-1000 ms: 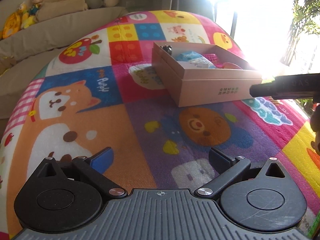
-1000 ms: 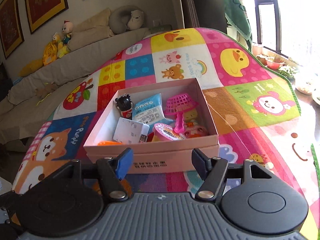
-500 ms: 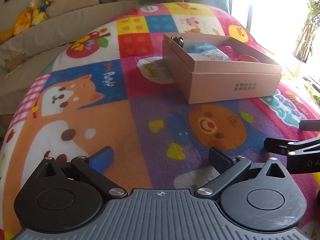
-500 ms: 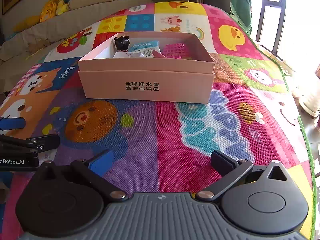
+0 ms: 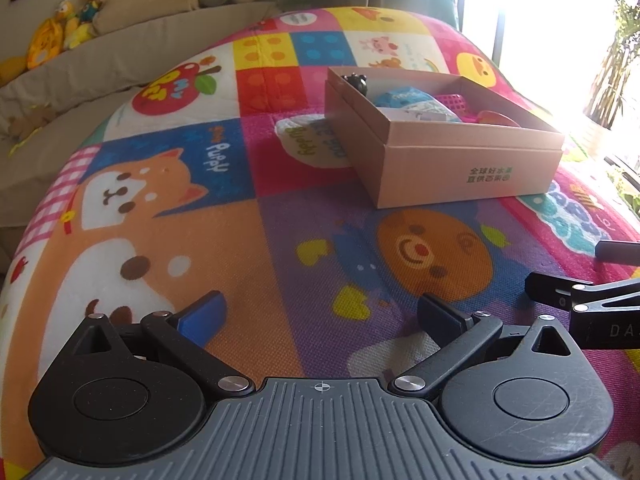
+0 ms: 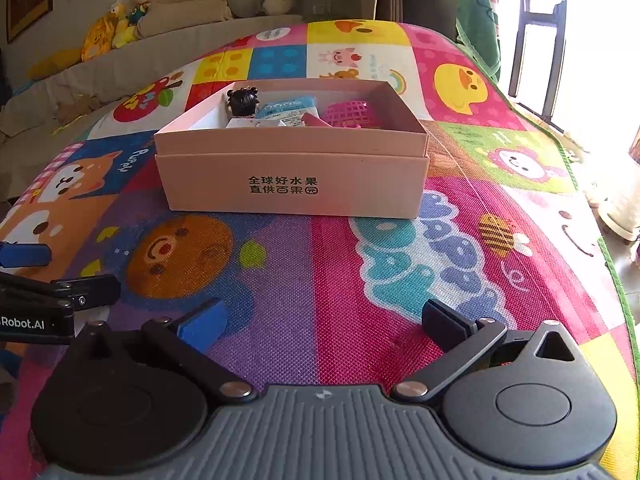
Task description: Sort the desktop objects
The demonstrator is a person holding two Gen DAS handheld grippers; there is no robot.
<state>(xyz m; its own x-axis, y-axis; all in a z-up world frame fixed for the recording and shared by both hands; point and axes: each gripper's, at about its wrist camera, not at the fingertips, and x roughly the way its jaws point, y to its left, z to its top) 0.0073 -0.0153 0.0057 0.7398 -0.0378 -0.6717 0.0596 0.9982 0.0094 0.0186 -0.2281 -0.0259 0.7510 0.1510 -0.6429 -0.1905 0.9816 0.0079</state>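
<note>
Showing box (image 6: 292, 176) lettering upright, right view only

Open pink box (image 6: 292, 176) upright on mat, holding small toys, packets.

Box (image 6: 292, 184): matt pink cardboard, smooth. Play mat (image 6: 320, 280): woven-textured surface, printed, low sheen. Gripper housing (image 6: 324, 432): ribbed grey plastic; finger links matt black, bright metal rivets.

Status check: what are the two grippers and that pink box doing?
Left gripper and right gripper open, empty. Box on mat, toys inside. Nothing in the way.
</note>
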